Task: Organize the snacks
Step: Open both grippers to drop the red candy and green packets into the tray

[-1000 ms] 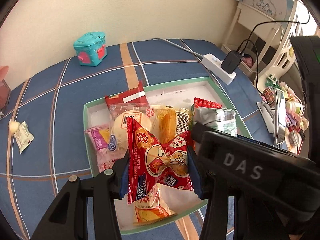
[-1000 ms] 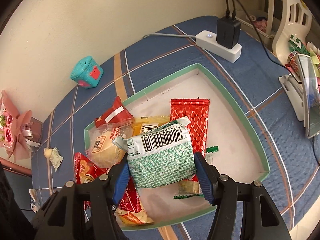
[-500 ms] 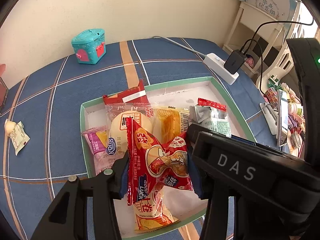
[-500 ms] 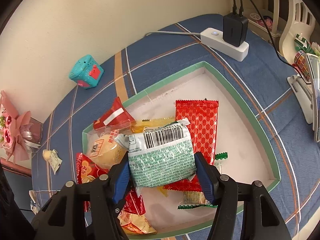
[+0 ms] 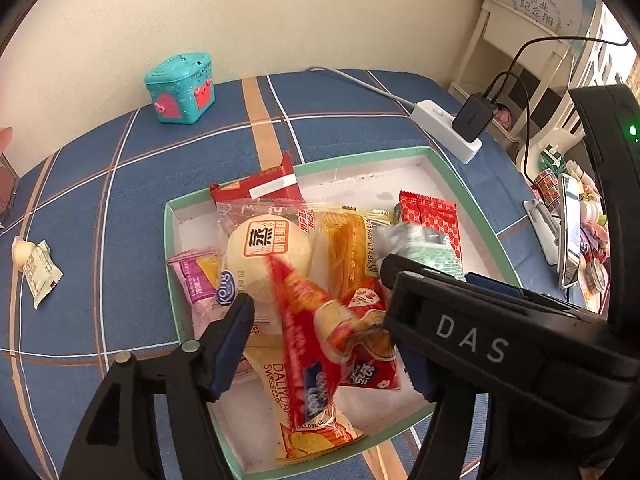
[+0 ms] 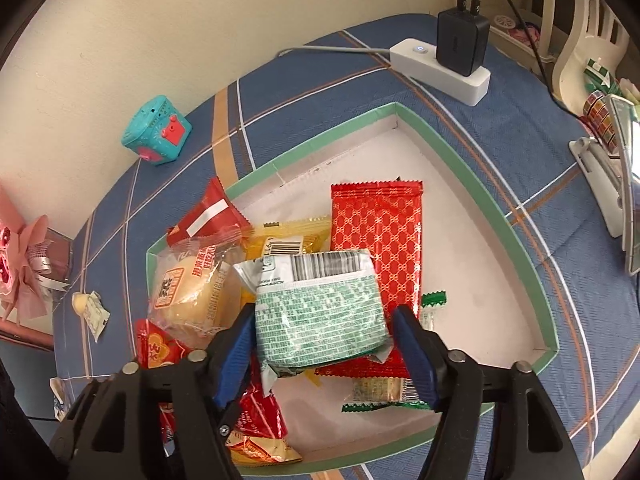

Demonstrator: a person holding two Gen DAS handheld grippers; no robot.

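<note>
Centrally, the right tool (image 6: 324,344) pinches a crinkly green-and-white foil packet (image 6: 320,316) over the green-rimmed cardboard tray (image 6: 472,176); the left tool (image 5: 324,344) gapes wide around a blurred glossy red chip bag (image 5: 316,344).

Snack packets (image 6: 376,236) lie heaped in the tray (image 6: 472,172), apparently overlapping.

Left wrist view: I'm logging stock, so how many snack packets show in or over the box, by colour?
Red: 3 (labelled packet, patterned packet, chip packet)
Yellow: 2 (barcoded packet, Daliyuan packet)
Clear: 1 (bun packet)
Pink: 1 (pink packet)
Green-and-white: 1 (green-and-white packet)
Total: 8
</note>
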